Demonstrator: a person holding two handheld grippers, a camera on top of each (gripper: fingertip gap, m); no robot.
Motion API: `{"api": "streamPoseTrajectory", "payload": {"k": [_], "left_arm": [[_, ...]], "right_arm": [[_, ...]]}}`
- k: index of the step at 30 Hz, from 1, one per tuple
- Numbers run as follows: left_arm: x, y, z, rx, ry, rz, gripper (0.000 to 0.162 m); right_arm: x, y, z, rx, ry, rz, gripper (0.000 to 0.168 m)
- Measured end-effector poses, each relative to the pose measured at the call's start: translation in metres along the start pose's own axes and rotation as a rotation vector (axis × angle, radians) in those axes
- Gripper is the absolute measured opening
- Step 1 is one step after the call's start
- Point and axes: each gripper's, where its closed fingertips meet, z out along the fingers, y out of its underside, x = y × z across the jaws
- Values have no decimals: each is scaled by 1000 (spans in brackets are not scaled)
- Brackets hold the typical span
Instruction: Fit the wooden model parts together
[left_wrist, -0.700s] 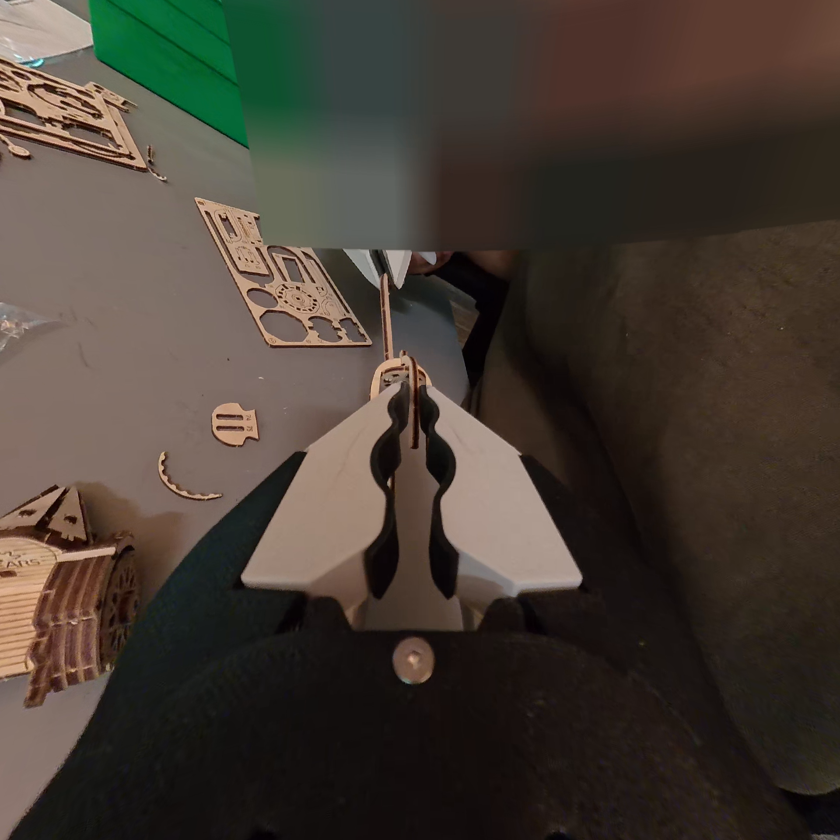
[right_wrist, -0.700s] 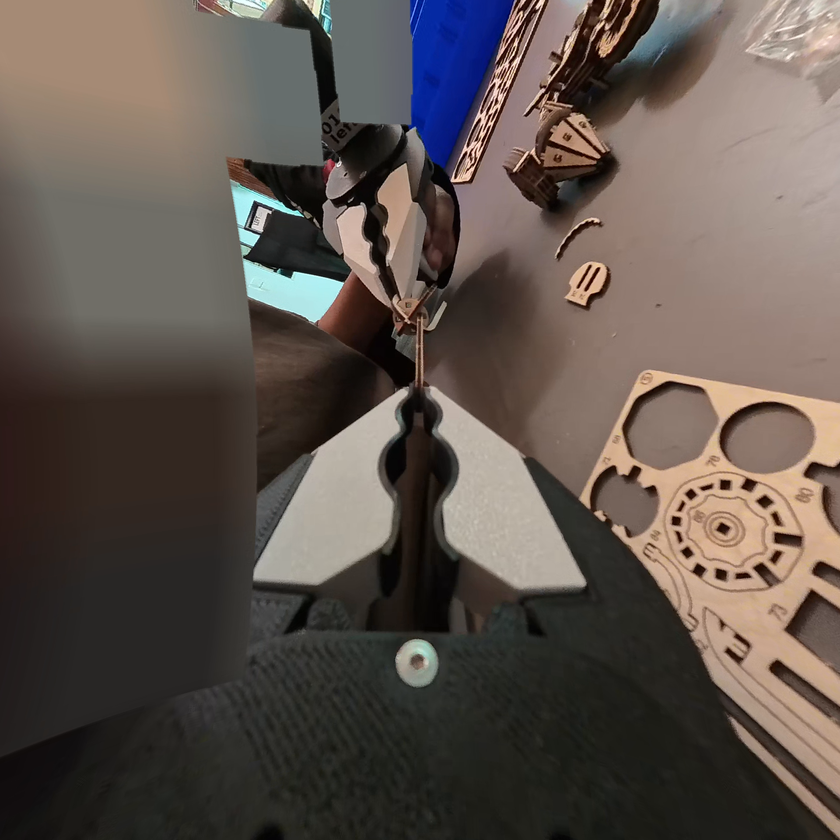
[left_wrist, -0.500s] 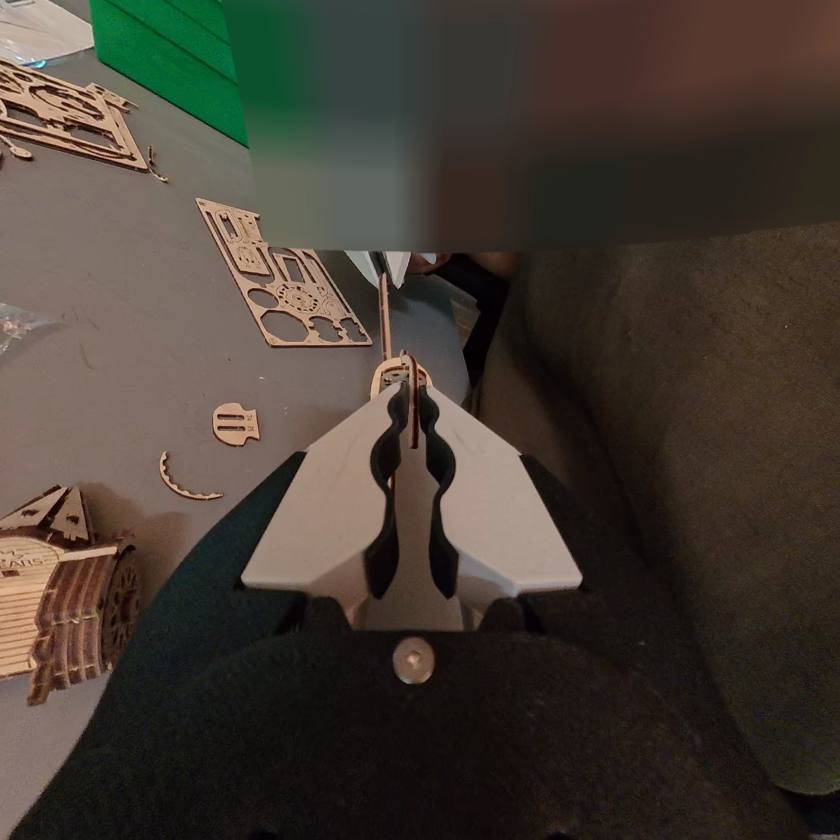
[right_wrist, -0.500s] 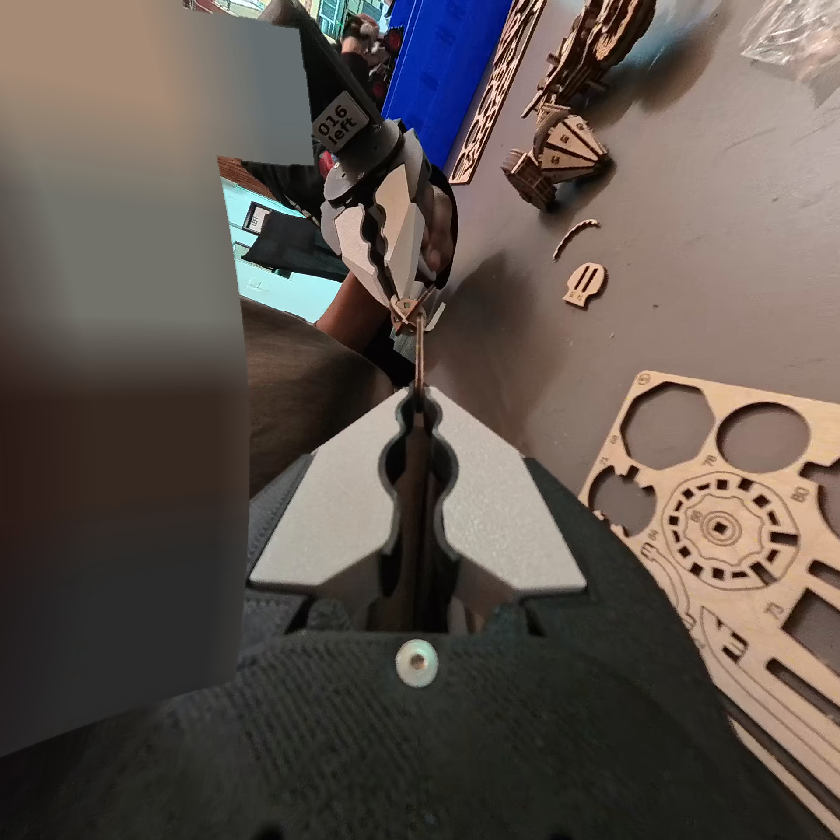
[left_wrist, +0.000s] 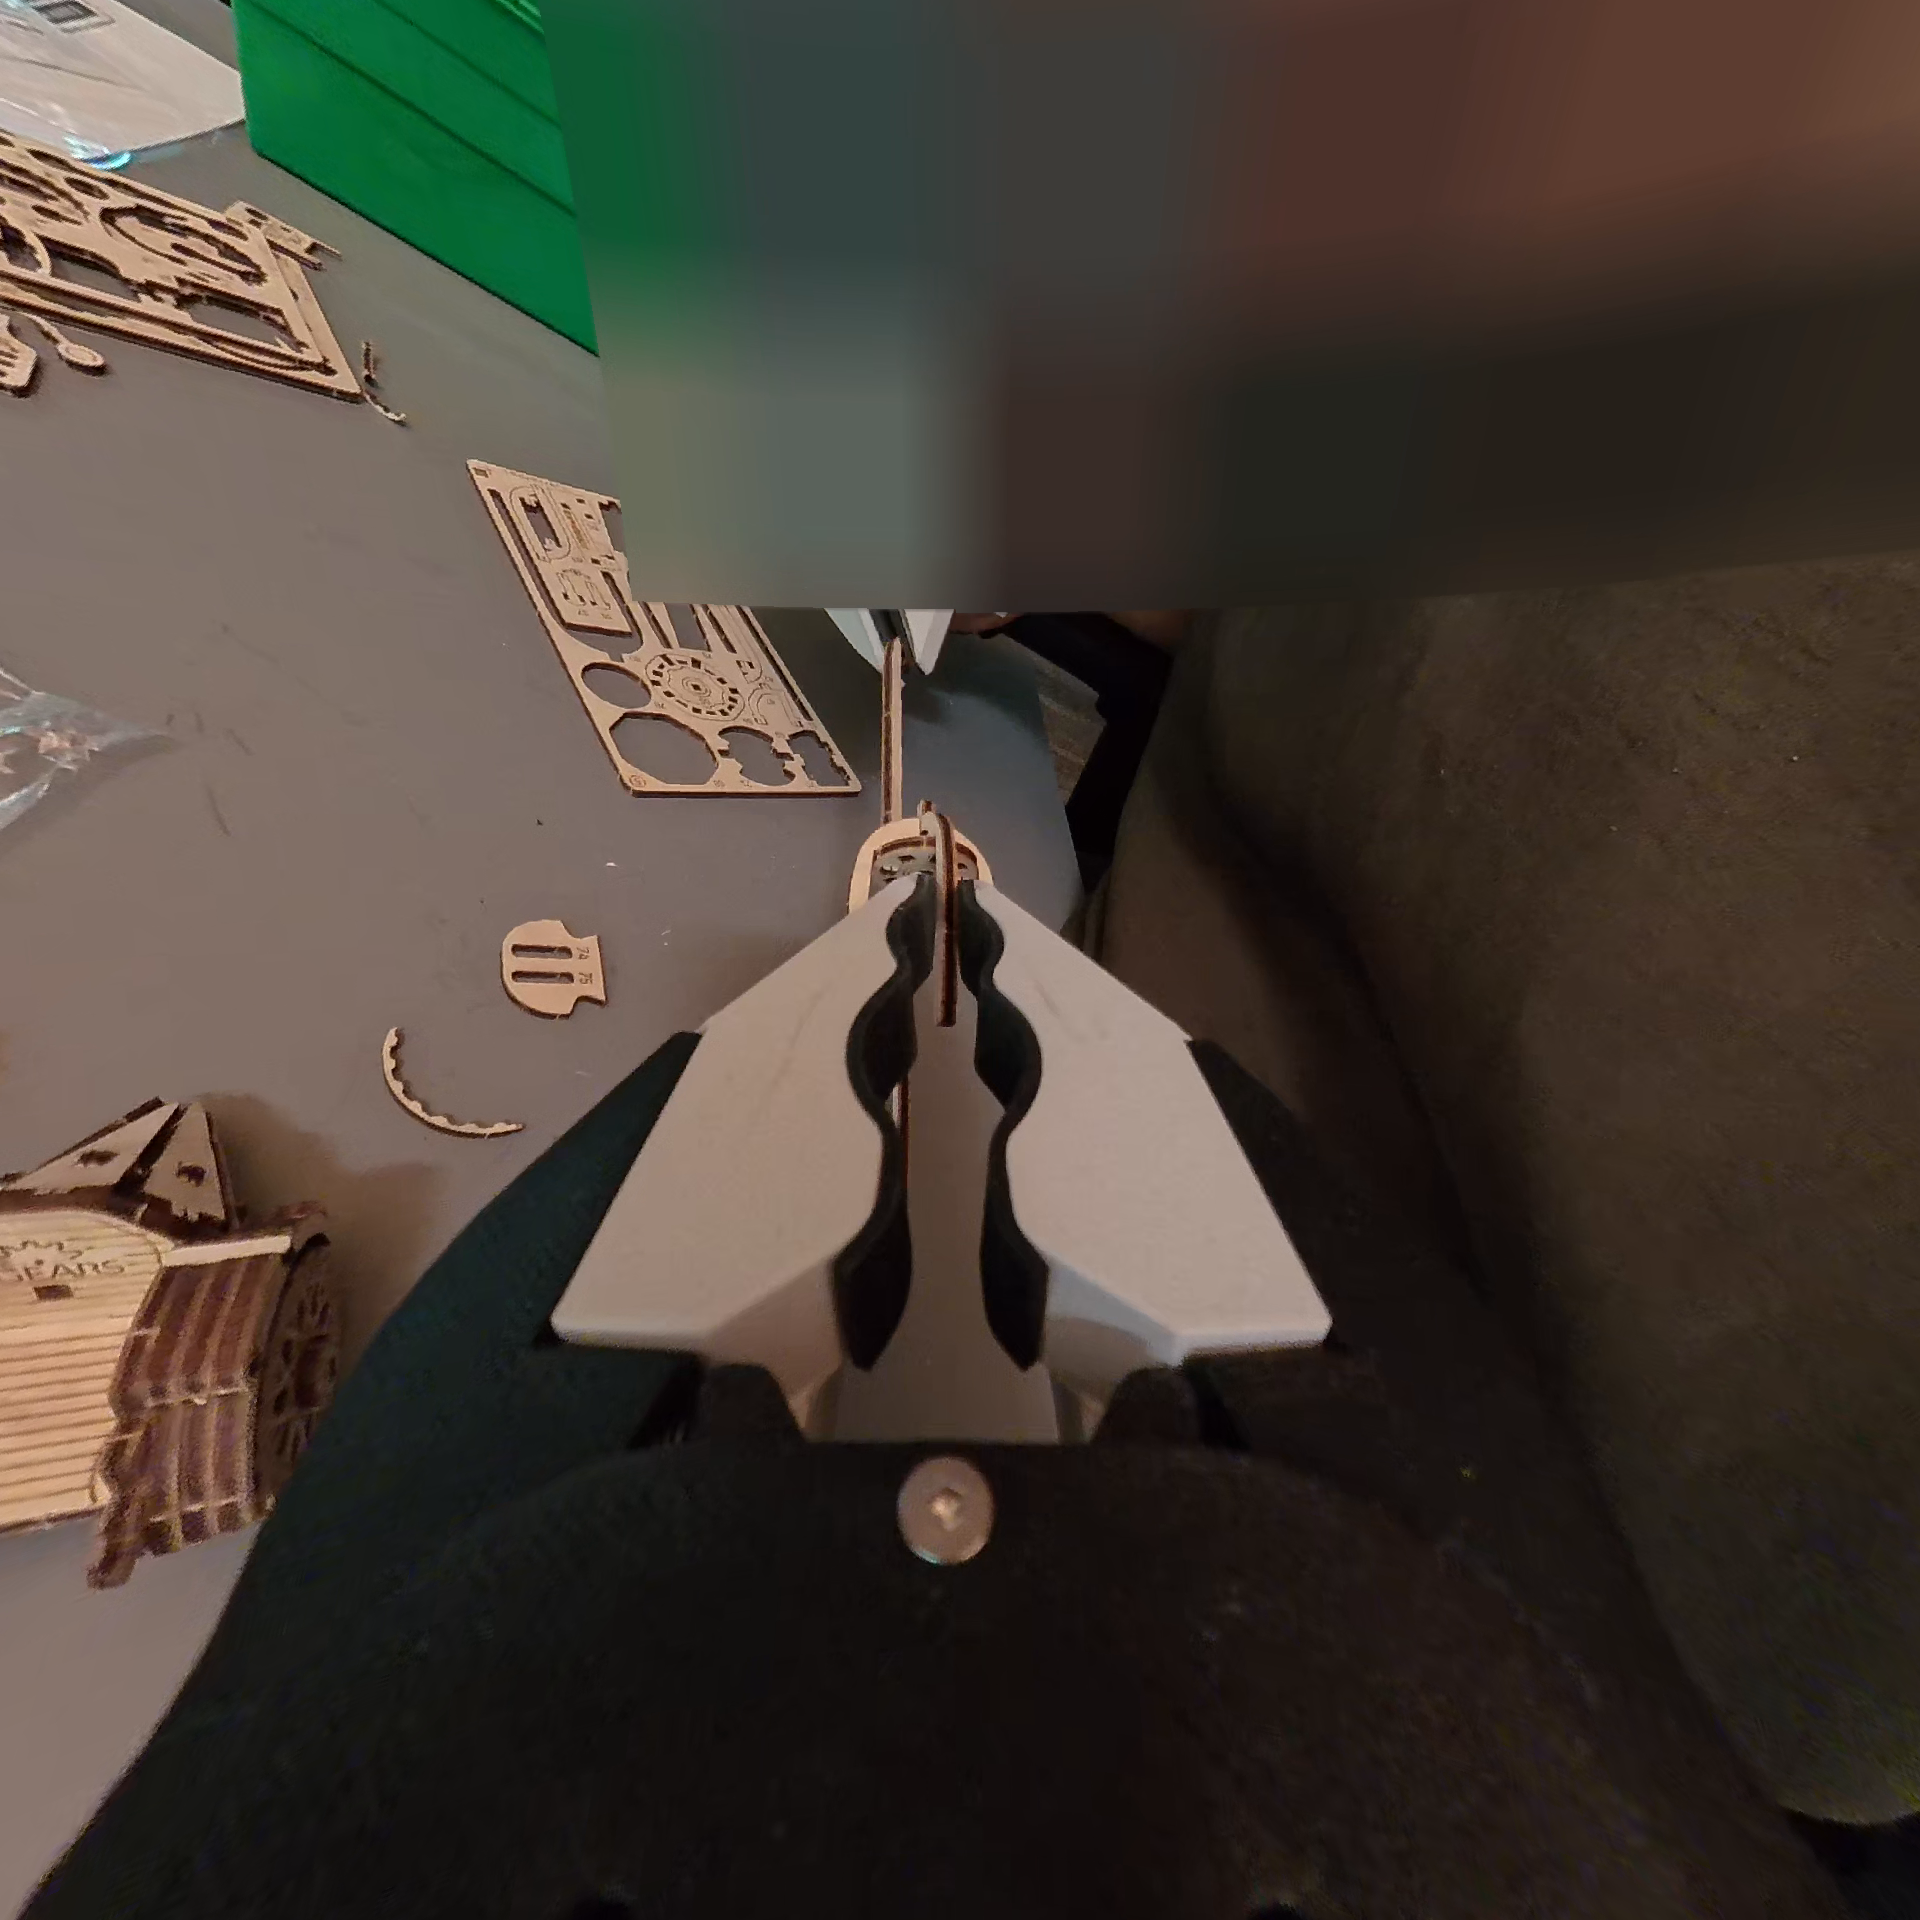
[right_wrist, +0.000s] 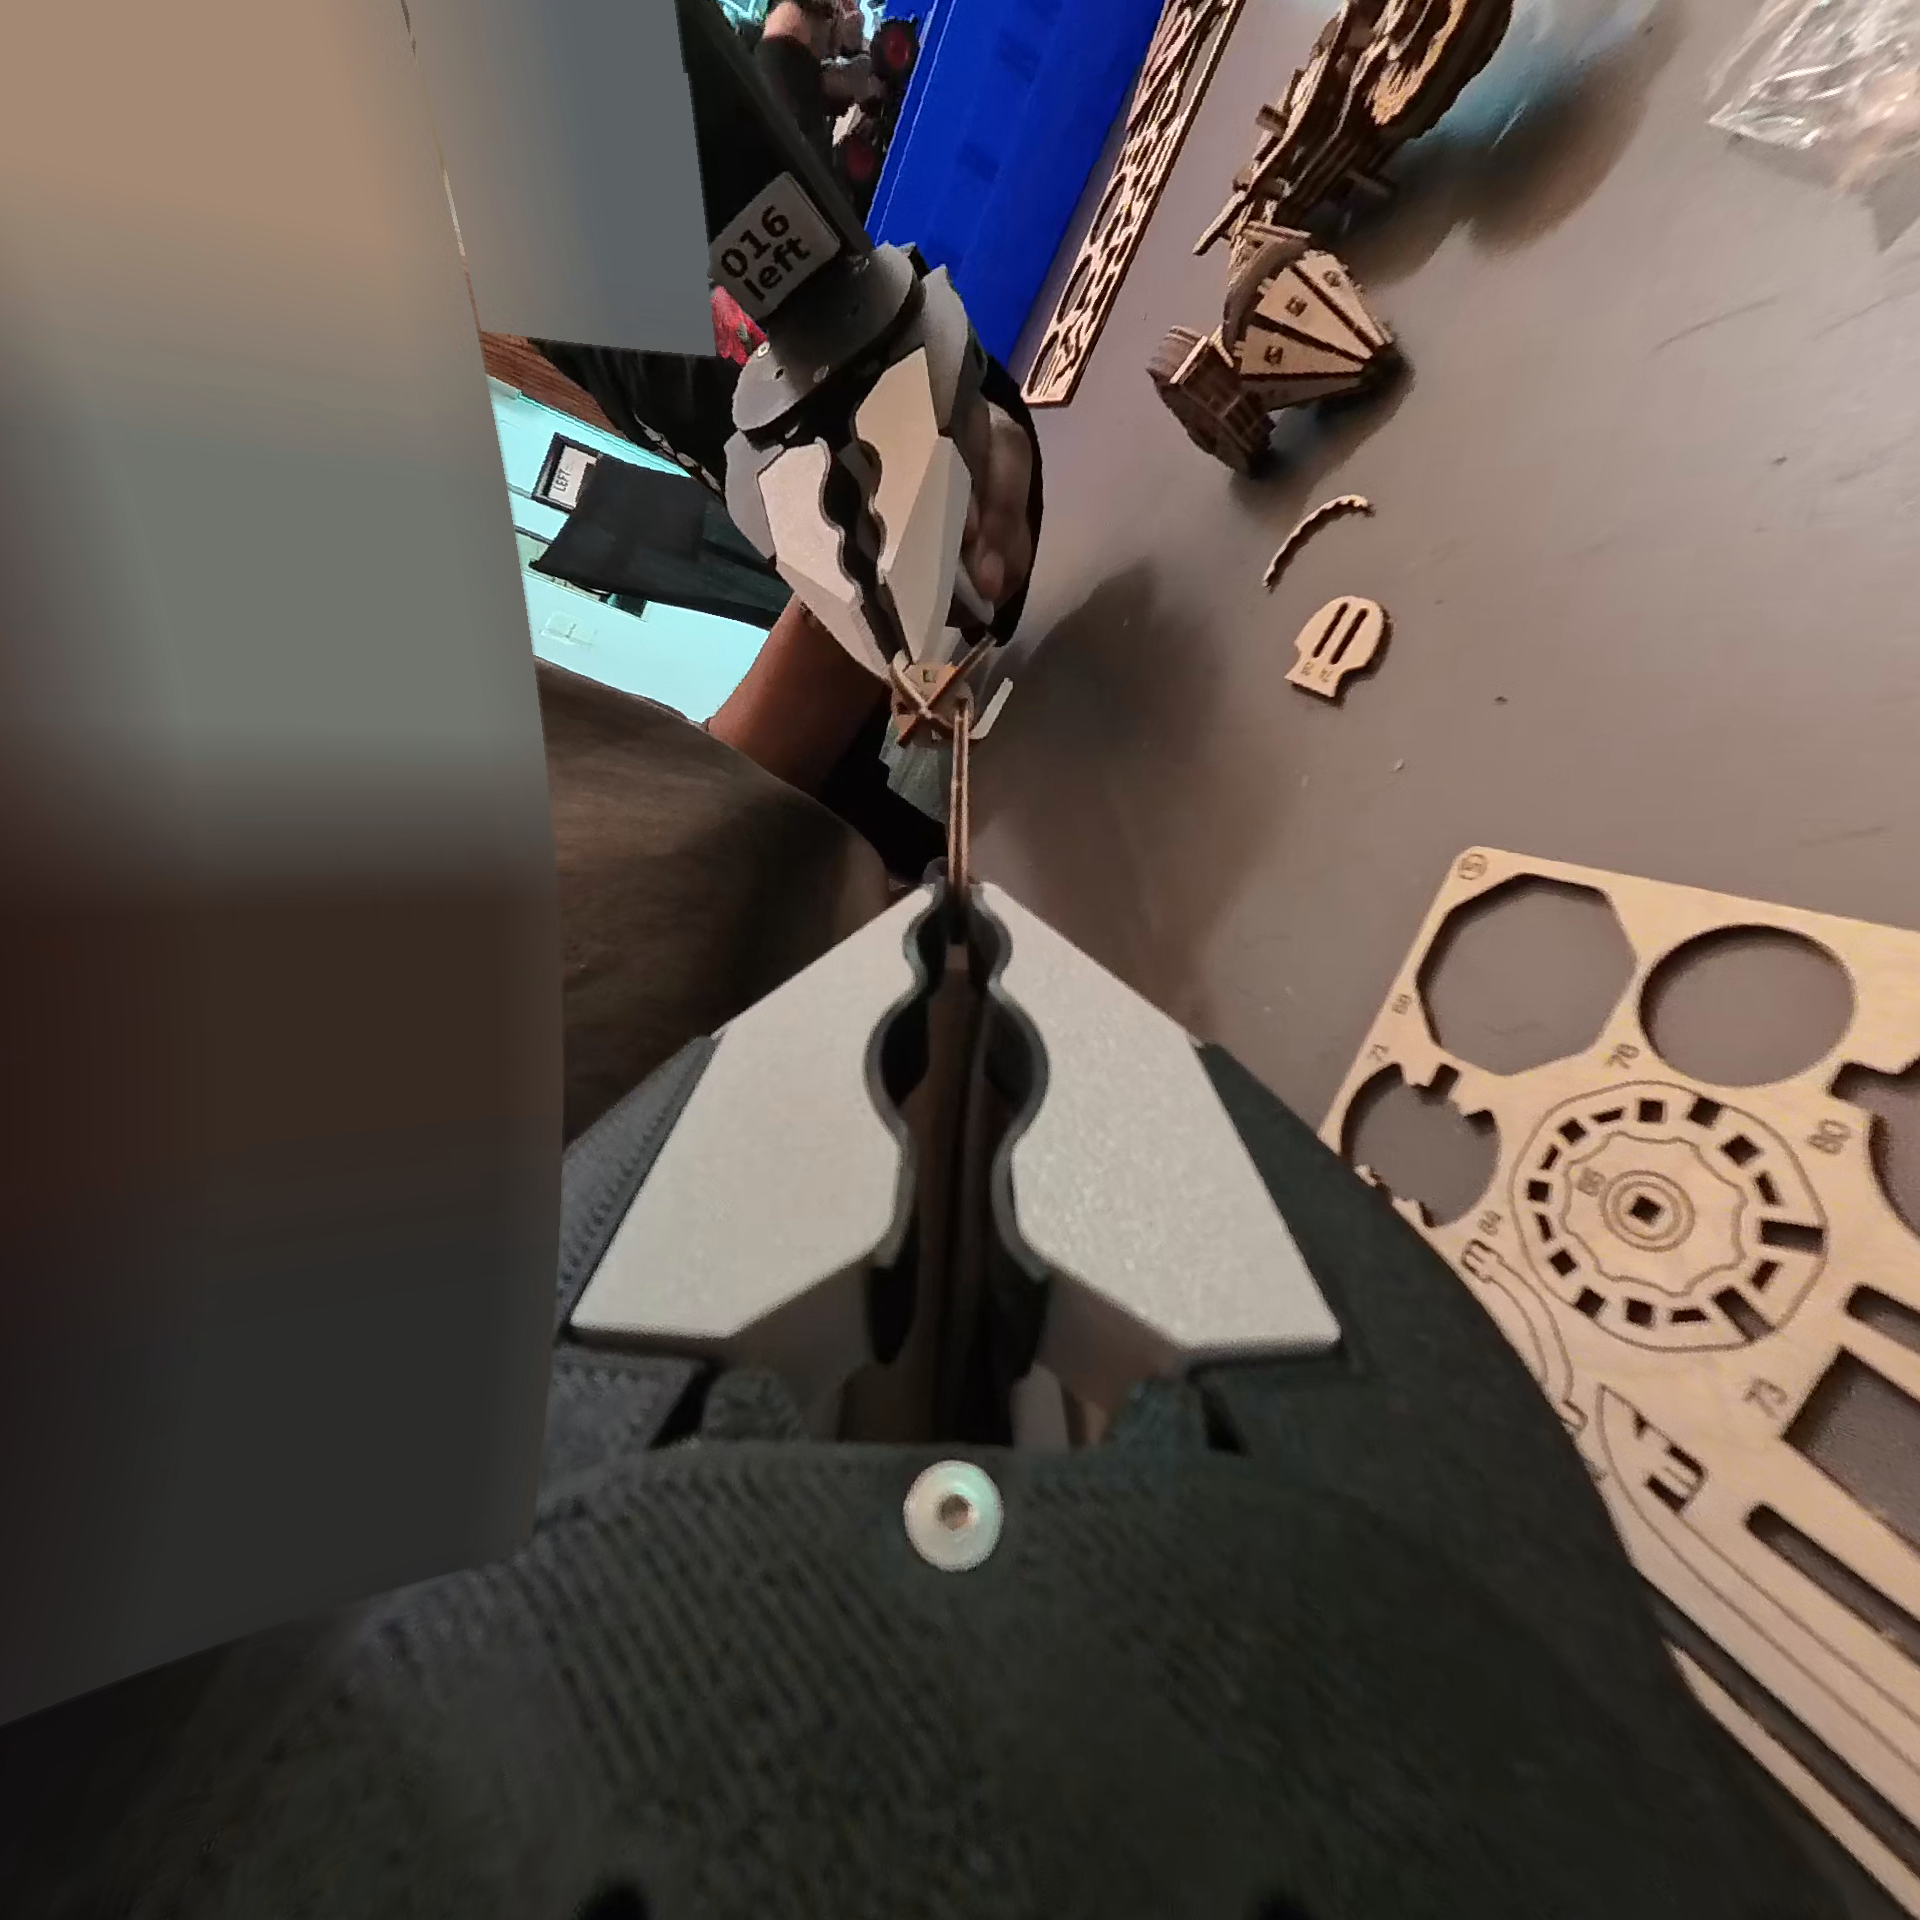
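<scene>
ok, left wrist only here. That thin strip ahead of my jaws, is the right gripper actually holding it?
Observer: Yes. The right gripper is shut on the thin wooden strip, seen edge-on at its tips.
Operator: How deep is the grip?
Observer: Deep, it seems: the strip appears to run back between the fingers nearly to their base.
Operator: Does it reach my part?
Observer: Its far end meets the crossed wooden piece at the left gripper tips. Whether it is seated, I cannot tell.
</scene>
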Motion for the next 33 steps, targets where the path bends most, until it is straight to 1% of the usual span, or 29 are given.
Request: {"api": "streamPoseTrajectory", "payload": {"k": [10,17,21,27,33], "left_arm": [[-1,2,1,-13,-5,0,2],[-1,9,5,-54,-10,7,3],[0,14,8,-81,-3,15,3],[4,10,7,-64,9,22,3],[2,7,5,-41,-5,12,3]], "right_arm": [[1,1,1,-8,7,-5,1],[5,5,3,-33,31,-18,0],[3,6,5,-37,13,-9,2],[4,8,7,-48,2,20,1],[3,2,5,-8,-28,55,1]]}}
